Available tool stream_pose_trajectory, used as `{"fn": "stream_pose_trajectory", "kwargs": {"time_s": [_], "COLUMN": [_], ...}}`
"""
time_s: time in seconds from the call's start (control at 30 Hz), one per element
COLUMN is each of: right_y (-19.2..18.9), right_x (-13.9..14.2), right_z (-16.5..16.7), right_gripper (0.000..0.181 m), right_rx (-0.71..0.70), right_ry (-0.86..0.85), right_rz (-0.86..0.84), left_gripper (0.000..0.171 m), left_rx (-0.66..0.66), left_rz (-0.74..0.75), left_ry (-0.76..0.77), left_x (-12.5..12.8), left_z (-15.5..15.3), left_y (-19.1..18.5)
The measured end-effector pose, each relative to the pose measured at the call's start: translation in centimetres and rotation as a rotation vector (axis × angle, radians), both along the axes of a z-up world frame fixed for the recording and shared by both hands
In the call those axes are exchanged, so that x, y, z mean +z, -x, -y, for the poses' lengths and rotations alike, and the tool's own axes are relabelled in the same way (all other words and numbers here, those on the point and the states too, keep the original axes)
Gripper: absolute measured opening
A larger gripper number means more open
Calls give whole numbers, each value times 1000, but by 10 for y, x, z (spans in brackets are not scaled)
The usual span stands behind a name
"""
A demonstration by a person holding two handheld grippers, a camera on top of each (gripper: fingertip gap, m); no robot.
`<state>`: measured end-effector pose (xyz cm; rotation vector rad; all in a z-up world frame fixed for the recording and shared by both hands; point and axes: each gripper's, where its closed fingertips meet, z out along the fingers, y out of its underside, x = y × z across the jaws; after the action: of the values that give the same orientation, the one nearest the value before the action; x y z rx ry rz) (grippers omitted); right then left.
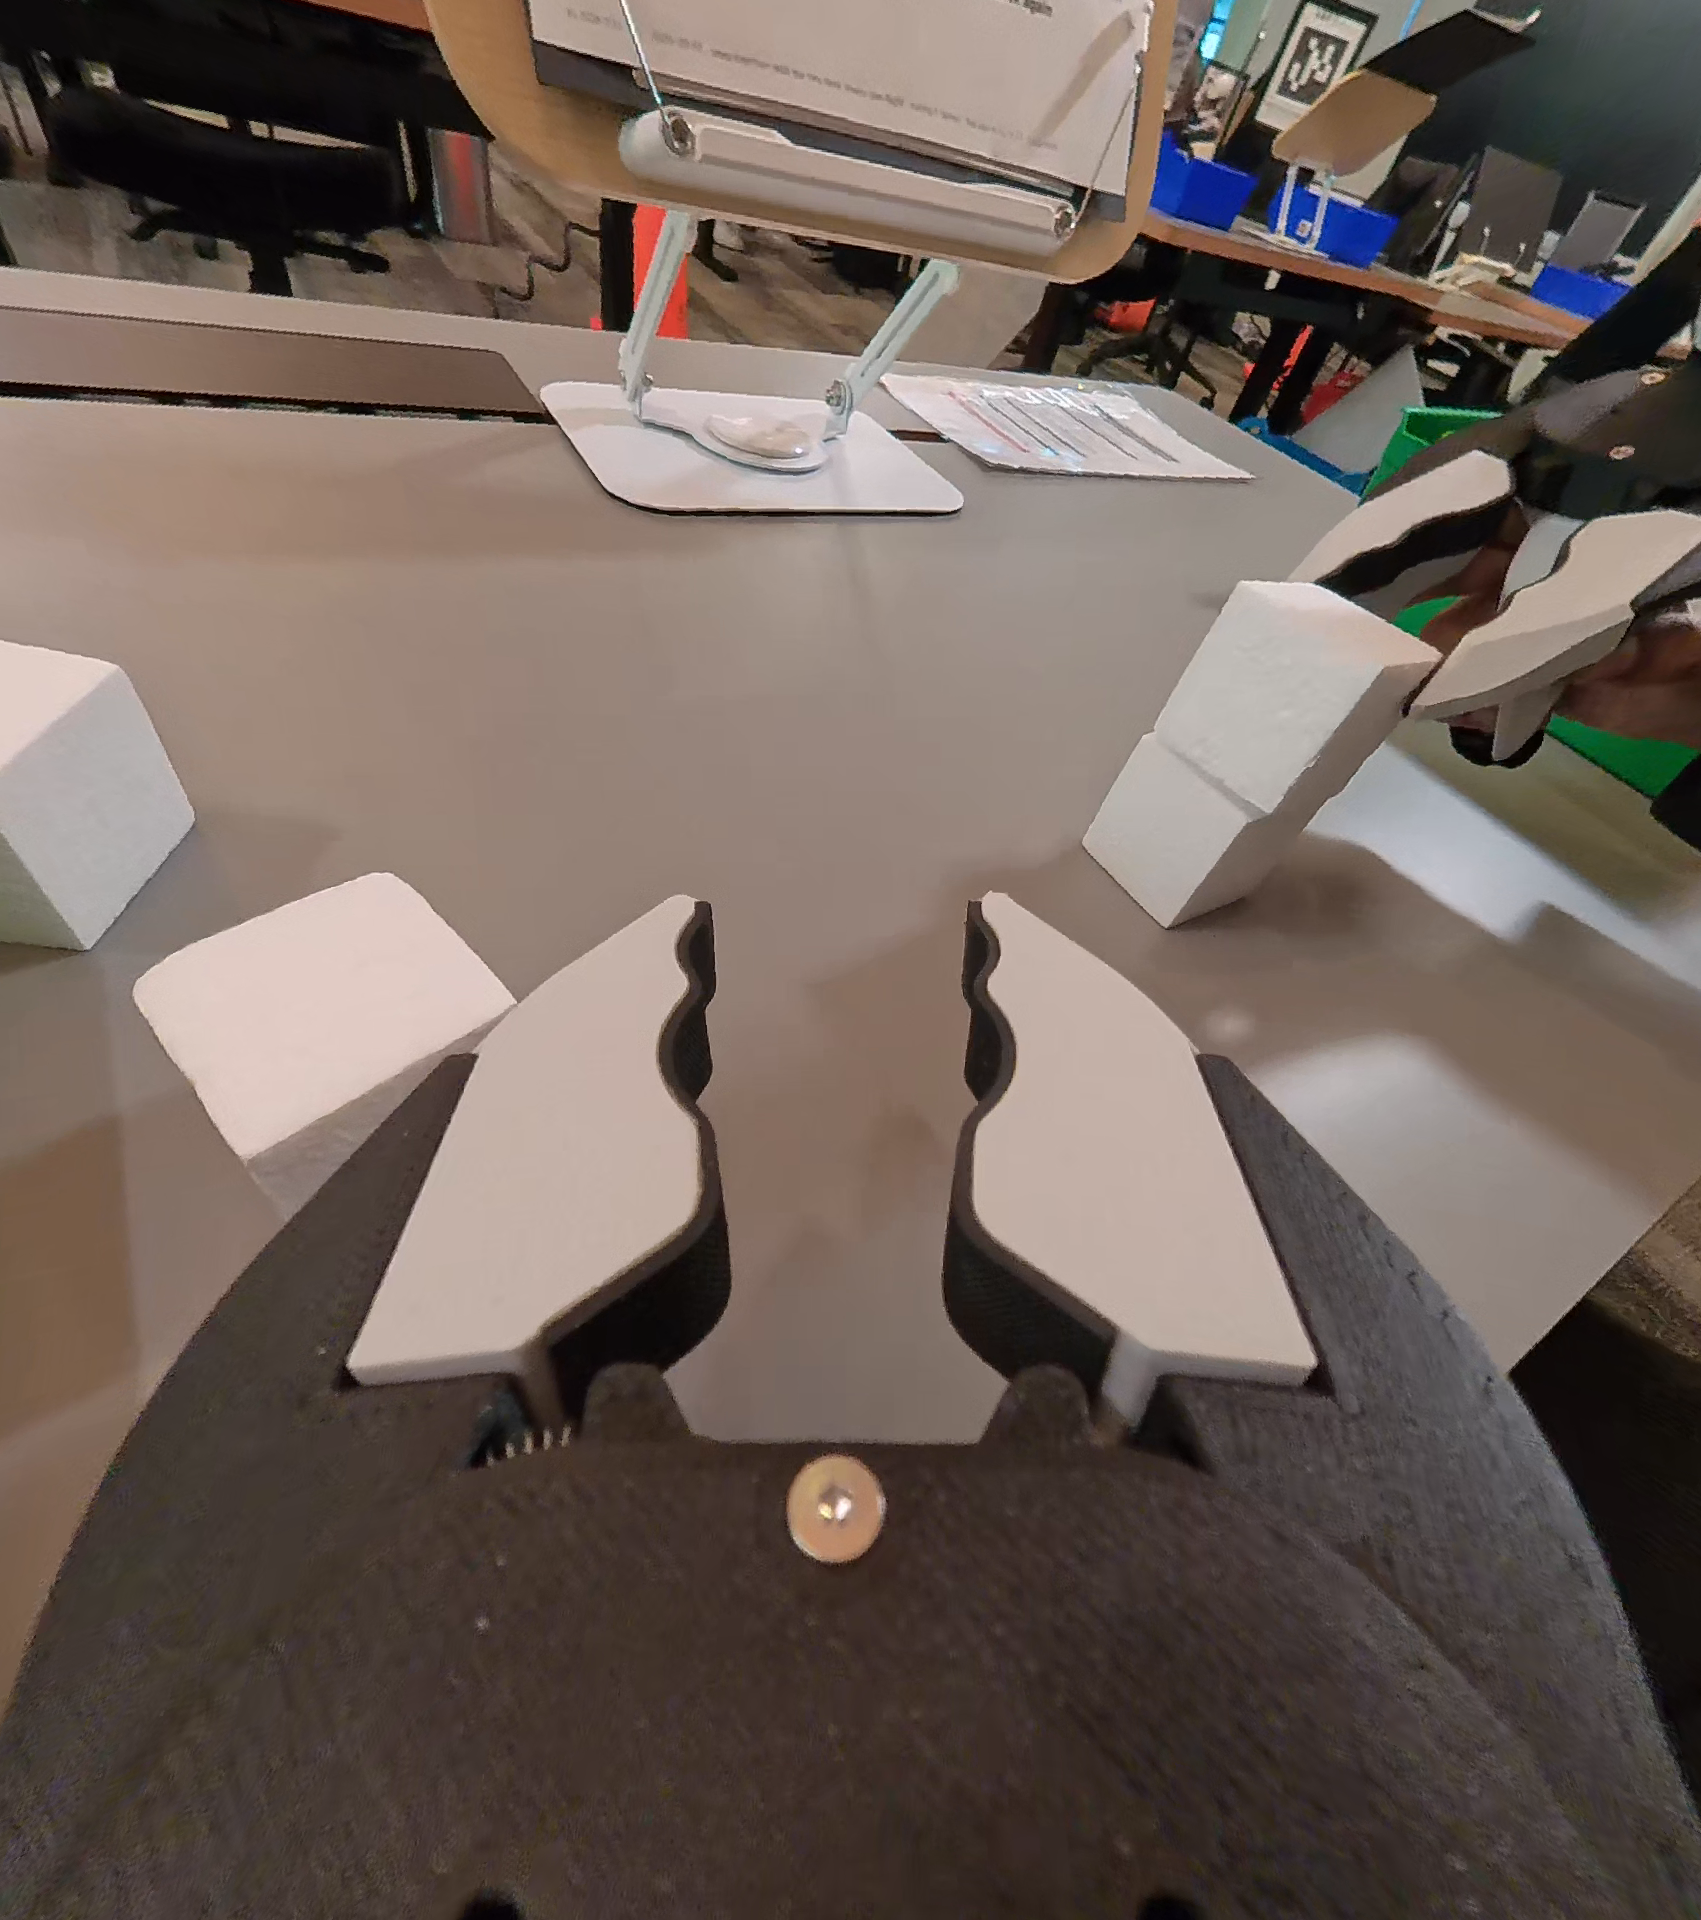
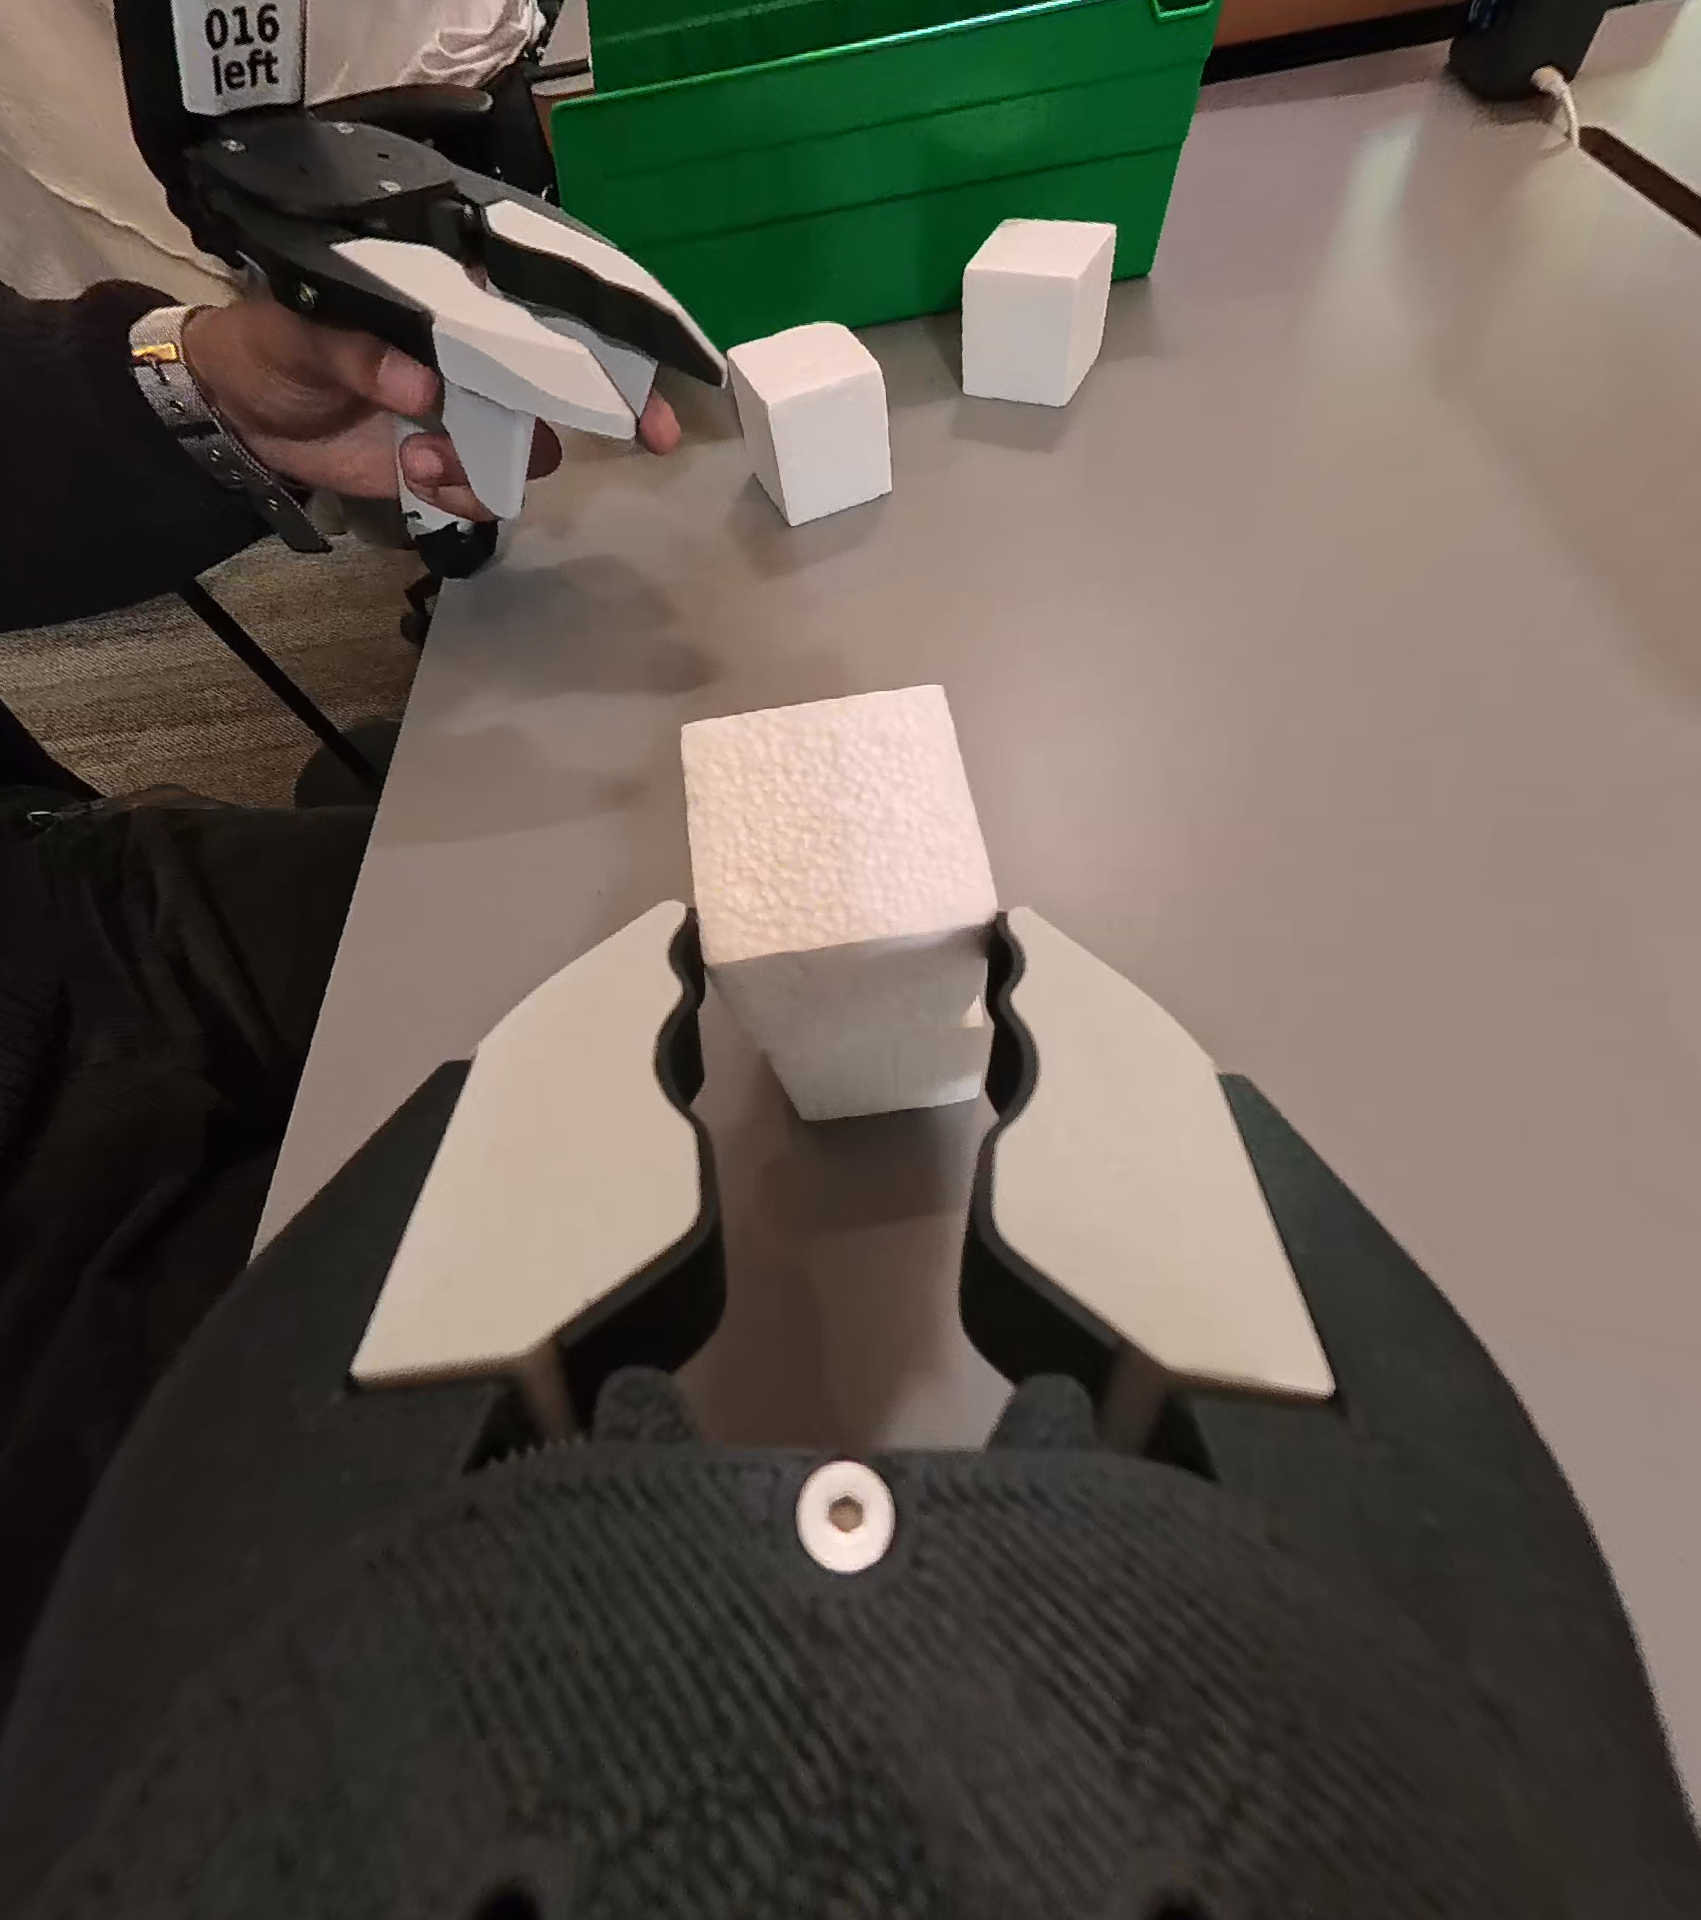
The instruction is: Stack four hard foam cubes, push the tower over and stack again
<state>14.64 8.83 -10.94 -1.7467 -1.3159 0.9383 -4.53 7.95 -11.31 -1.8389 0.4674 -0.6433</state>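
My right gripper (image 2: 848, 930) is shut on a white foam block (image 2: 835, 810) at its near end. That block rests on top of a second foam block (image 2: 887, 1060) on the grey table (image 2: 1345, 727). In the left wrist view this stack of upper block (image 1: 1282, 686) and lower block (image 1: 1189, 831) stands at the right, with the right gripper (image 1: 1365, 644) around the upper one. My left gripper (image 1: 841, 925) is open and empty above the table. A loose foam block (image 1: 316, 1018) lies just left of its left finger, and another foam block (image 1: 25, 769) lies farther left.
A green bin (image 2: 877, 135) stands at the table's far edge behind the two loose blocks (image 2: 810, 426) (image 2: 1033, 312). A document stand (image 1: 752, 447) and a laminated sheet (image 1: 1064, 426) sit at the back of the table. A person's hand (image 2: 326, 405) holds the left gripper (image 2: 677, 400). Across from one pair of fingers to the other is roughly 20 cm.
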Motion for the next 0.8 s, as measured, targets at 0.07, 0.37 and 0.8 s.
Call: {"fn": "stream_pose_trajectory", "kwargs": {"time_s": [0.07, 0.37, 0.8], "right_y": [0, -1, -7], "right_x": [0, -7, 12], "right_z": [0, 0, 10], "right_gripper": [53, 69, 84], "right_rx": [-2, -33, -39], "right_ry": [-11, -24, -28], "right_rz": [7, 41, -34], "left_gripper": [47, 50, 48], "left_rx": [3, -30, -16], "left_rz": [-9, -29, -11], "left_ry": [-5, -54, -77], "left_x": [0, 3, 11], "left_z": [-1, 0, -8], "left_y": [0, -7, -7]}}
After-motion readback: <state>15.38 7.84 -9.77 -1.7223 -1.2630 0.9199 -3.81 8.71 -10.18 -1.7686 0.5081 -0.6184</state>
